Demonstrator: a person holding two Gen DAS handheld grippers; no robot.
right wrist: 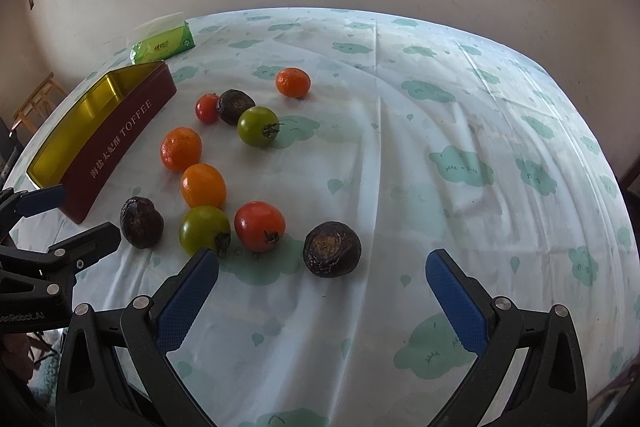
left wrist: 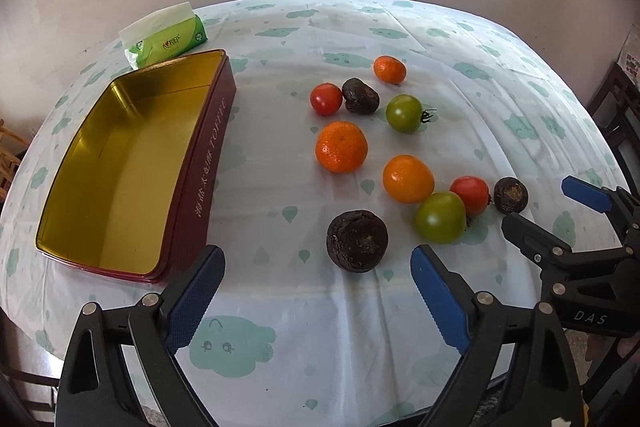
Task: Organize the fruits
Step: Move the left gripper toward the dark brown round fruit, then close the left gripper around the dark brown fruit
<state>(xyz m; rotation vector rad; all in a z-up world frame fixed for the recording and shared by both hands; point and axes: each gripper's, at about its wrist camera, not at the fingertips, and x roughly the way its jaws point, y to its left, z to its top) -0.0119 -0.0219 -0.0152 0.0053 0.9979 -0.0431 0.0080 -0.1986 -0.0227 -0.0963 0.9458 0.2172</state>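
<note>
Several fruits lie loose on the tablecloth: oranges, red tomatoes, green tomatoes and dark wrinkled fruits. An open maroon toffee tin with an empty gold inside stands at the left. My left gripper is open and empty, just short of a dark fruit. My right gripper is open and empty, just short of another dark fruit. Each gripper also shows in the other's view, the right one and the left one.
A green tissue pack lies behind the tin near the table's far left edge. The round table has a white cloth with green cloud prints. A wall with a window is behind it. Wooden furniture stands at the left.
</note>
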